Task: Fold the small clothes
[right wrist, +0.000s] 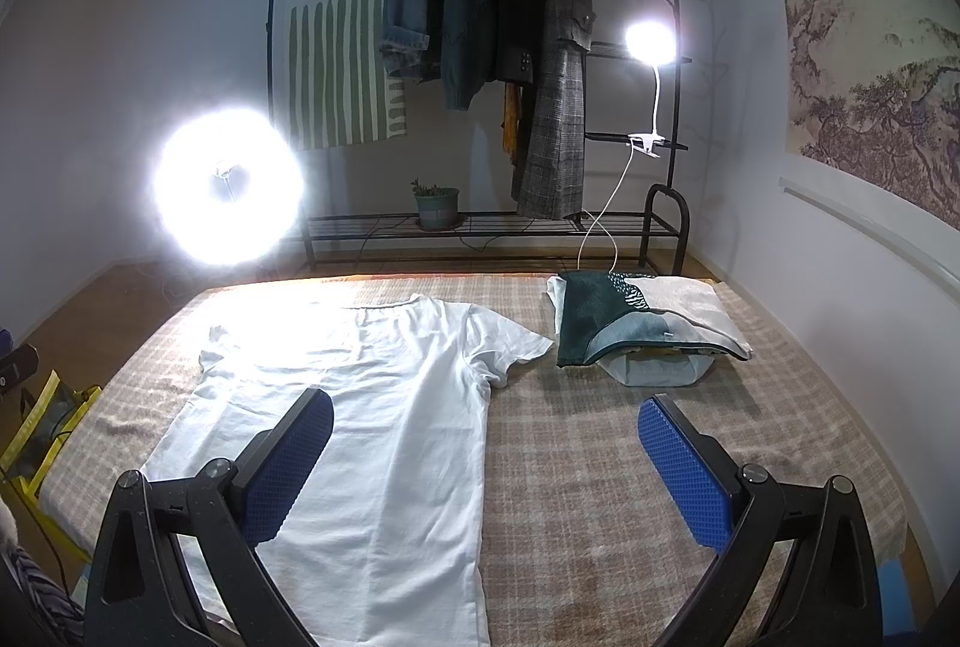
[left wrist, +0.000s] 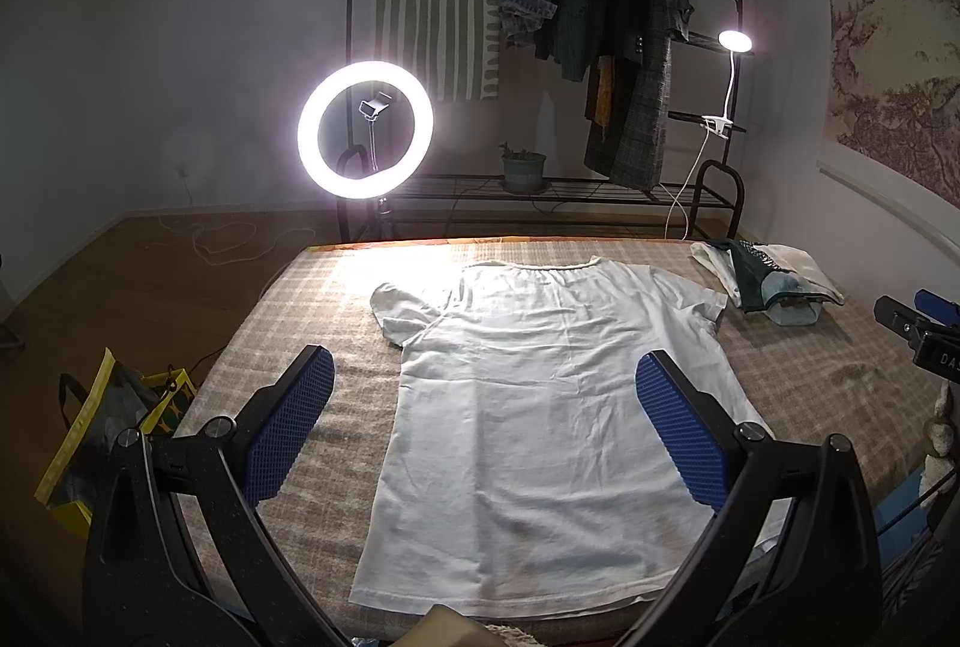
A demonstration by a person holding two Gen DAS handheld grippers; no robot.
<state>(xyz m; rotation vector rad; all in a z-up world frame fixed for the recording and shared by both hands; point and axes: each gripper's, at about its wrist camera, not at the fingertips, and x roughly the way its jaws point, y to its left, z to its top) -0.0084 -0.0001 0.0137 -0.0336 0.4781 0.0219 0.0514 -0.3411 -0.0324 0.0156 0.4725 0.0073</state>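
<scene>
A white T-shirt (left wrist: 528, 407) lies spread flat on the checked tablecloth (left wrist: 336, 287), collar away from me, both short sleeves out. It also shows in the right wrist view (right wrist: 372, 407), left of centre. My left gripper (left wrist: 486, 377) is open and empty, held above the shirt's middle. My right gripper (right wrist: 486, 425) is open and empty, held above the shirt's right edge and the bare cloth (right wrist: 600, 467) beside it. The tip of the right gripper shows at the right edge of the left wrist view (left wrist: 918, 329).
A pile of folded clothes (right wrist: 642, 329) sits at the far right of the table, also in the left wrist view (left wrist: 768, 281). A ring light (left wrist: 365, 128) and a clothes rack (left wrist: 600, 47) stand behind the table. A yellow bag (left wrist: 108, 431) lies on the floor at left.
</scene>
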